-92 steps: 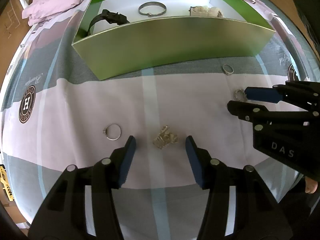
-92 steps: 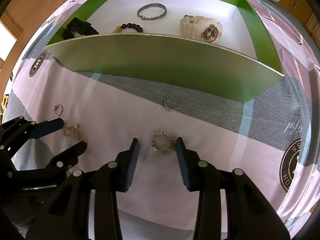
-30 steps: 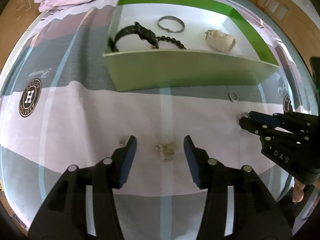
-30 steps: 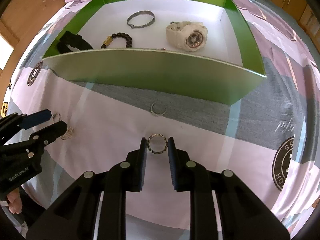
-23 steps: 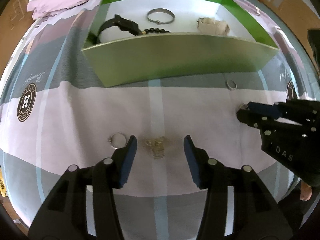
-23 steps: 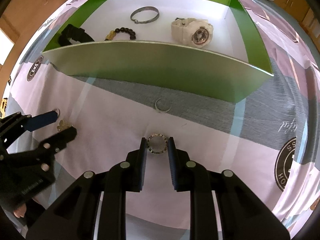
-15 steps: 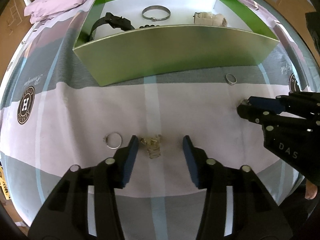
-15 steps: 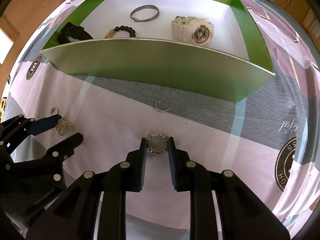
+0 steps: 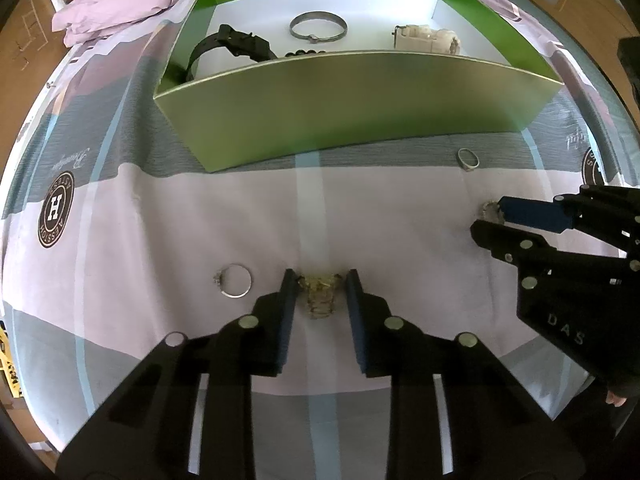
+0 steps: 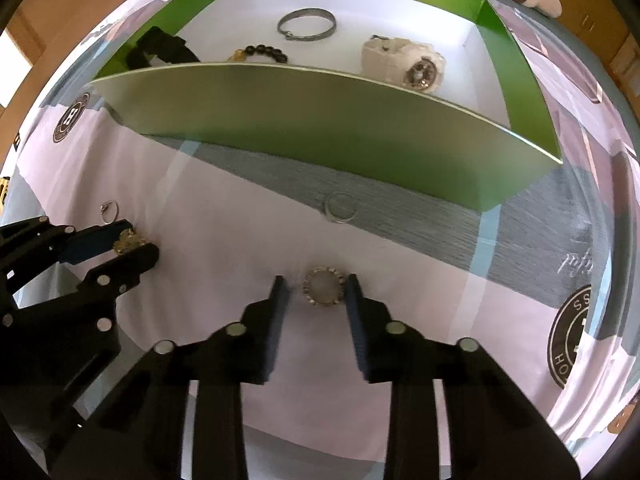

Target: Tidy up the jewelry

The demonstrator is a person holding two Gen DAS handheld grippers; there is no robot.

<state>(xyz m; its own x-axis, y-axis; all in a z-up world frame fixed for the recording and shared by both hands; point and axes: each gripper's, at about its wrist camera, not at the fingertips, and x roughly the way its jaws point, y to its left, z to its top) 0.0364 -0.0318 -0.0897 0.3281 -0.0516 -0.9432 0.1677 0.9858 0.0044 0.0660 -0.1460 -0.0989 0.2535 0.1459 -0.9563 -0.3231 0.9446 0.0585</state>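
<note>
Both hands are down on the bedsheet (image 9: pixel 140 220), a pink and grey cover with round logo prints. The left hand-held gripper (image 9: pixel 321 286) has its two fingers drawn in against a small gold trinket (image 9: pixel 319 294), pinching it from either side where it lies on the cloth. Just to its left lies a thin silver ring with a small stone (image 9: pixel 233 280), clear of the fingers.

The right hand-held gripper (image 10: pixel 316 290) straddles a beaded ring (image 10: pixel 323 287); its right finger sits against the ring's edge, while a sliver of sheet shows between the ring and the left finger, so the grip looks loose, partly spread. A plain silver ring (image 10: pixel 340 207) lies beyond it on the grey stripe, near the front wall of the green box (image 10: pixel 320 120).

Inside the box, on its white floor, are a black watch (image 9: pixel 232 46), a silver bangle (image 9: pixel 318 27), a dark bead bracelet (image 10: pixel 260 53) and a white watch (image 10: pixel 404 65), all apart from one another.
</note>
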